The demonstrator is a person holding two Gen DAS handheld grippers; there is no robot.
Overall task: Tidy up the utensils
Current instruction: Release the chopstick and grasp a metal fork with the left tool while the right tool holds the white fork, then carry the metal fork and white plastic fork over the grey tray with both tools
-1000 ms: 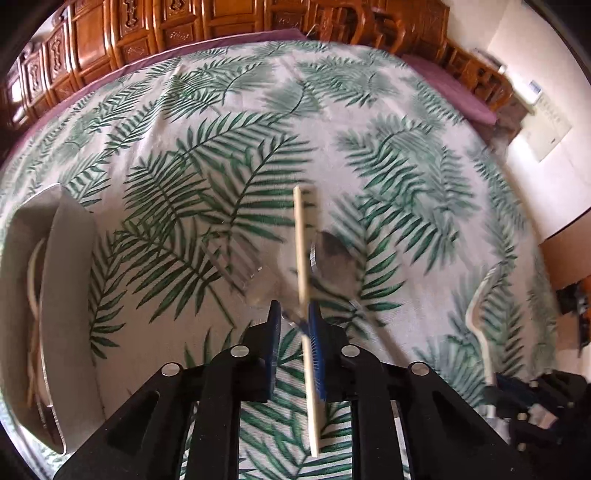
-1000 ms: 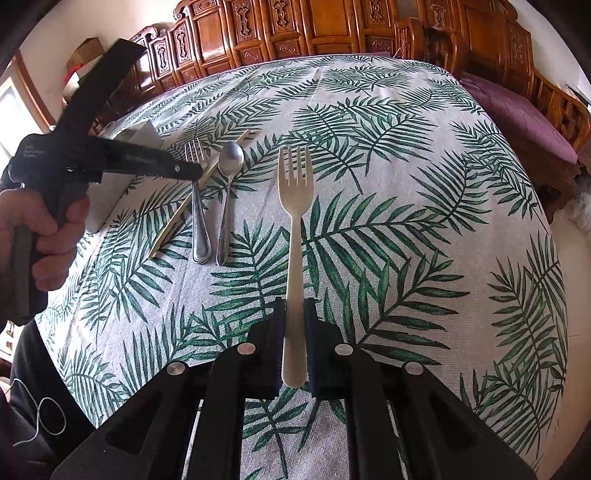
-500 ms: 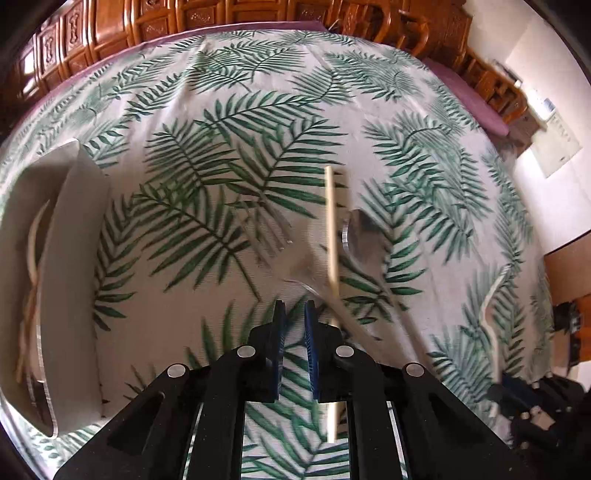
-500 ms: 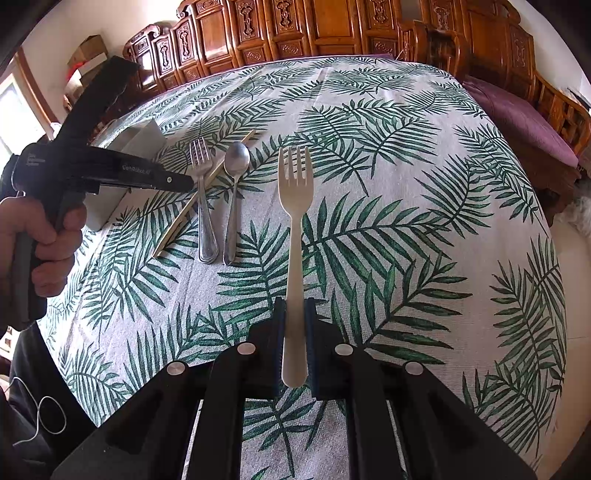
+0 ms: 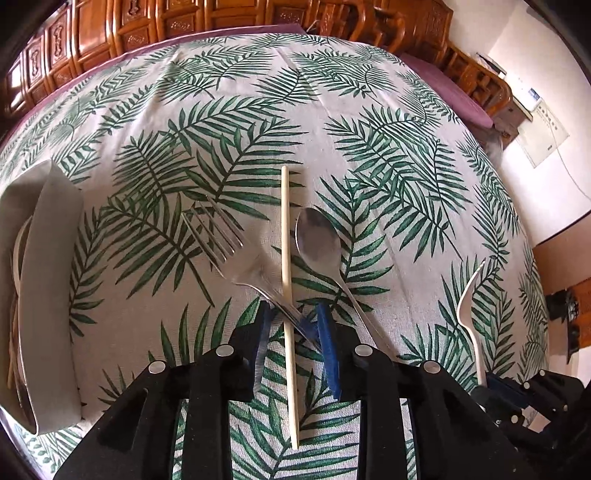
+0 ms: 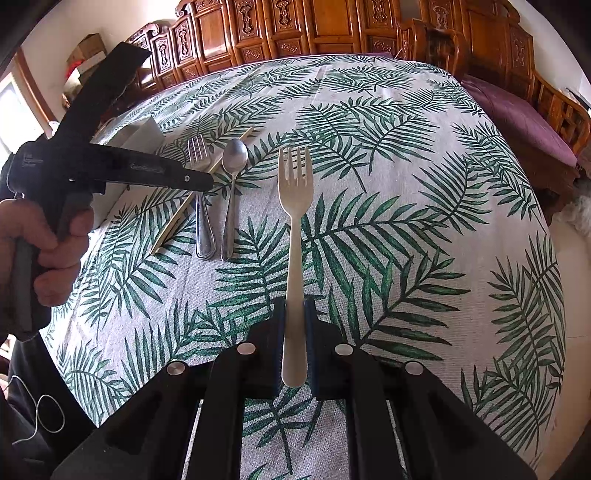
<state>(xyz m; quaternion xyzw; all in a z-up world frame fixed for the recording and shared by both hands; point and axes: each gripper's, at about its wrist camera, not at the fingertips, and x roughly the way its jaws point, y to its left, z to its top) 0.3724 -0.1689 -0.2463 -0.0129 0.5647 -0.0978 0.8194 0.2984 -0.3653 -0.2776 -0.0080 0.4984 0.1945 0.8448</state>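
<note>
My left gripper (image 5: pixel 293 338) is open just above the table, its jaws on either side of a pale chopstick (image 5: pixel 286 266) and the handle of a metal fork (image 5: pixel 221 240). A metal spoon (image 5: pixel 319 245) lies right of the chopstick. A grey utensil tray (image 5: pixel 55 295) stands at the left with utensils in its slot. My right gripper (image 6: pixel 294 345) is shut on a cream fork (image 6: pixel 294 221), tines pointing away, held above the table. In the right wrist view the metal fork (image 6: pixel 199 192), spoon (image 6: pixel 232 184) and chopstick (image 6: pixel 192 199) lie under the left gripper (image 6: pixel 201 181).
A leaf-print cloth (image 6: pixel 406 221) covers the table. Carved wooden cabinets (image 6: pixel 295 26) stand behind the far edge. A purple-cushioned bench (image 6: pixel 517 118) is at the right. The person's hand (image 6: pixel 40 251) holds the left gripper's handle.
My left gripper was shut on the chopstick a second ago, then shut and empty, and is now open over the chopstick and metal fork. The right gripper holds the cream fork nearly still.
</note>
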